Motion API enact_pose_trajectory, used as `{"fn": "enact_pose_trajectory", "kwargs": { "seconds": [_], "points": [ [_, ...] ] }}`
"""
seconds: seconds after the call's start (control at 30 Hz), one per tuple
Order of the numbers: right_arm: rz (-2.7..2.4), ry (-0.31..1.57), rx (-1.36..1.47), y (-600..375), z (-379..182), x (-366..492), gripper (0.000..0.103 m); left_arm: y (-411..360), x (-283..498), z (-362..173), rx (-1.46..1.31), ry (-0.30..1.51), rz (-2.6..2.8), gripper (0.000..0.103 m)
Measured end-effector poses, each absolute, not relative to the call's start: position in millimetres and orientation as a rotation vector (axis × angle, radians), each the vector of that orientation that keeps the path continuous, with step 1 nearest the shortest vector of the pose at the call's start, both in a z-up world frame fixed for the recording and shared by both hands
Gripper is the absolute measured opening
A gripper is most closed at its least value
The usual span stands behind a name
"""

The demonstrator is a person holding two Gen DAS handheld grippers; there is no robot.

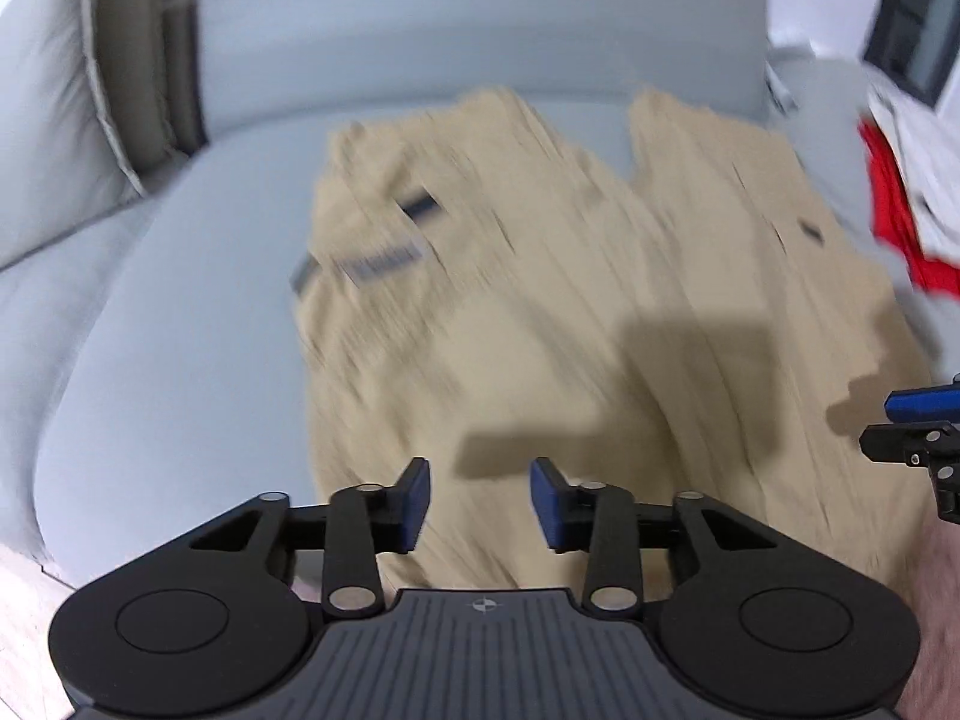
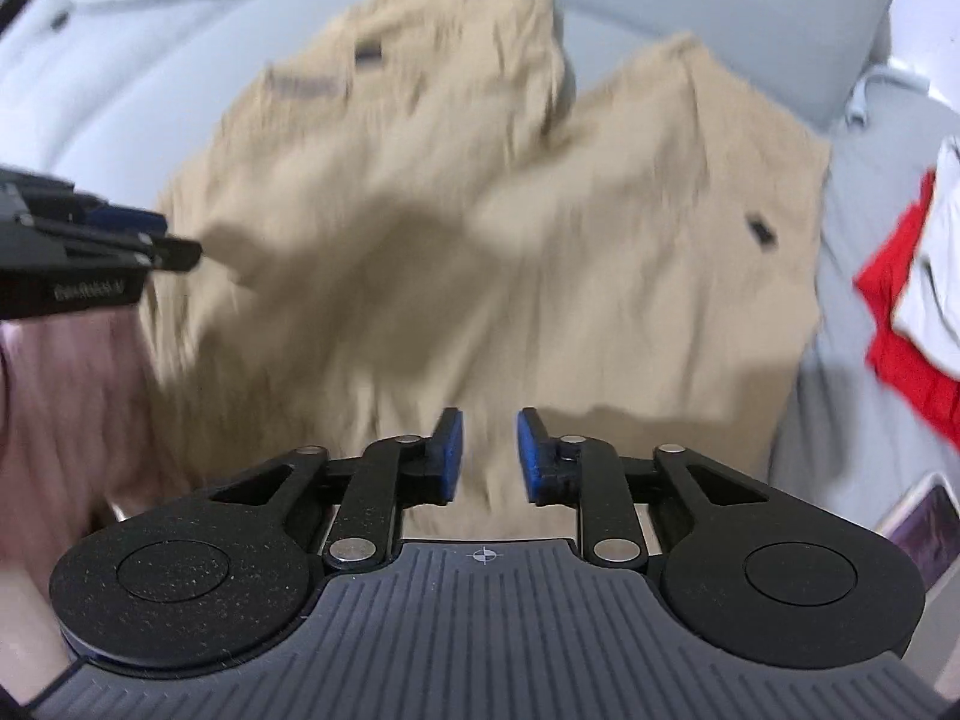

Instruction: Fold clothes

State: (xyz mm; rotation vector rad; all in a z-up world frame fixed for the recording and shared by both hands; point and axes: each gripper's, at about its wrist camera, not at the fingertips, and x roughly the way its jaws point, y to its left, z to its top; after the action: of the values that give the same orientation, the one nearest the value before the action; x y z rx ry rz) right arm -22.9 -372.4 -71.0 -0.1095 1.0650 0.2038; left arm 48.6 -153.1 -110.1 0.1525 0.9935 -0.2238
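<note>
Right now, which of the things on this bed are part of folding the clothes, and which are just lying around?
Part of the job:
- tan cotton shorts, spread flat on the grey bed sheet
- left gripper, jaws apart, nothing between them
- right gripper, jaws apart, nothing between them

Lying about:
- red and white garment, beside the shorts
- pale grey pillow

Tan shorts (image 1: 540, 276) — grey sofa (image 1: 180, 300)

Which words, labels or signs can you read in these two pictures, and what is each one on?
No text can be read.
Dark patches on the tan shorts: blurred, unreadable.
Pale lettering on the side of the left tool, in the right wrist view: blurred, unreadable.
Crosshair sign on the right tool, on its body: a sign, no words.
</note>
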Motion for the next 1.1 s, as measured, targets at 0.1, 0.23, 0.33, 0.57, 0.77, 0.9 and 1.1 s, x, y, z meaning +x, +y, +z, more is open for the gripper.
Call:
{"fn": "enact_pose_trajectory", "kwargs": {
  "seconds": [0.1,0.23,0.33,0.57,0.77,0.9,1.1],
  "points": [
    [0.205,1.015,-0.096,-365.3,-63.7,2.5,0.037,-136.0,78.3,-105.6,0.089,0.978,-0.194,0.044],
    [0.206,0.958,-0.075,-352.4,-58.0,49.9,0.039,-117.9,121.5,-103.7,0.03,0.962,-0.146,0.05],
    [0.215,0.932,-0.064,-344.6,-61.5,89.5,0.045,-107.1,170.1,-109.1,0.001,0.951,-0.127,0.057],
    [0.184,0.9,-0.058,-337.5,-88.3,198.2,0.049,-90.7,248.8,-125.1,-0.017,0.909,-0.095,0.071],
    [0.17,0.871,-0.016,-339.3,-113.7,290.3,0.06,-87.5,326.9,-154.2,0.025,0.897,-0.07,0.072],
    [0.133,0.863,-0.031,-346.5,-135.3,348.5,0.069,-83.6,376.6,-178.3,0.031,0.875,-0.08,0.075],
    [0.119,0.95,0.029,-361.6,-174.2,414.7,0.059,-91.4,413.9,-209.0,0.083,0.924,-0.122,0.077]
  ]
}}
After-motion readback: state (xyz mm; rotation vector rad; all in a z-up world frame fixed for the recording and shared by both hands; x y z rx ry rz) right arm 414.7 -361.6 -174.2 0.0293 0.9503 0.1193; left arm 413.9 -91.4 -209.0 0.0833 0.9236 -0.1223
